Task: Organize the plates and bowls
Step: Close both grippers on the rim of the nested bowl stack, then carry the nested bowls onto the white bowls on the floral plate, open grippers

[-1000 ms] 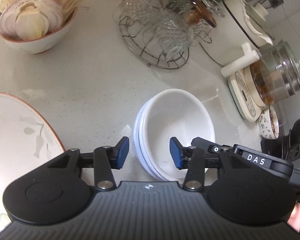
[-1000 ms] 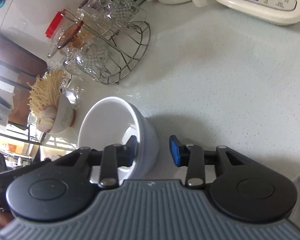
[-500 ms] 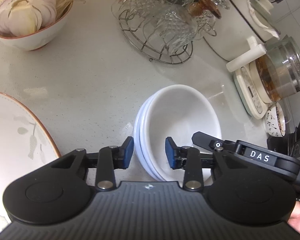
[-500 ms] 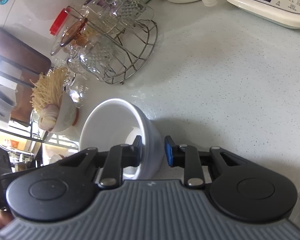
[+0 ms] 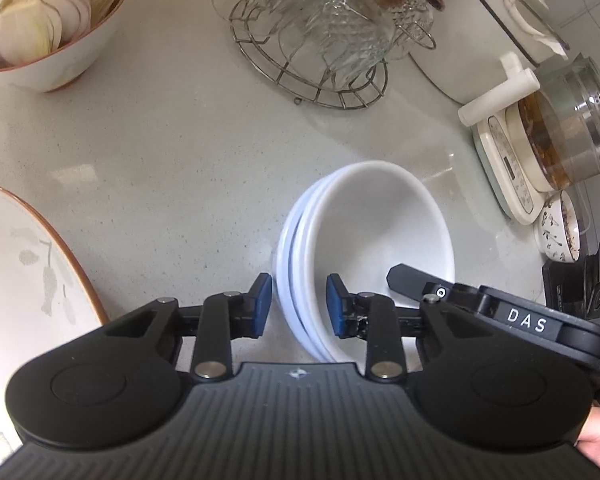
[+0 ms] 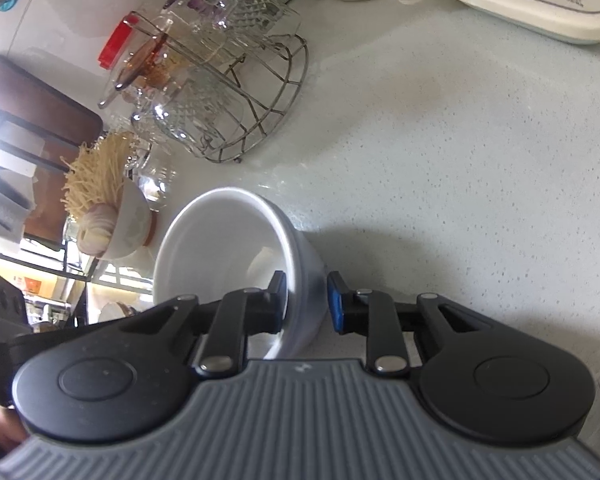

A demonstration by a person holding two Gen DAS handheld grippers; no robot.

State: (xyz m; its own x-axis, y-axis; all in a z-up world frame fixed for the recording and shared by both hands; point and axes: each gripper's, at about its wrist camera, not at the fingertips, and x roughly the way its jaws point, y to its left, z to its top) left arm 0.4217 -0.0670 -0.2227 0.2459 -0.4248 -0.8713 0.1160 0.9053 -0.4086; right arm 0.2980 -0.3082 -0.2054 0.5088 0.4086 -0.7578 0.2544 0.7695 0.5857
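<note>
- The stack of white bowls point(image 5: 380, 232) sits on the pale speckled table point(image 5: 160, 160), roughly in the middle of the left wrist view, nested one inside another with three rims showing on the left side.
- The left gripper point(image 5: 296, 306) straddles the near-left rim of the stack; its jaws are closing, with the rims between them. The right blue pad is inside the top bowl; the left pad stands just outside the rims with a thin gap still showing, so the pads do not yet pinch the stack.
- The right gripper point(image 6: 306, 300) straddles the opposite wall of the stack of white bowls point(image 6: 228, 248); its jaws are closing too. The dark inner pad lies against the inside of the wall, while the blue outer pad stands just clear of the outside.
- In the left wrist view the right gripper point(image 5: 404, 280) reaches into the bowl from the right, its body marked "DAS".
- A patterned plate point(image 5: 24, 264) with an orange rim lies at the left edge, apart from the stack.
- A bowl of noodles and onion point(image 5: 40, 32) stands at the far left.
- A wire rack of glasses point(image 5: 320, 40) stands beyond the stack, near the back.
- A glass kettle point(image 5: 564, 128) on a cream base stands at the right.
</note>
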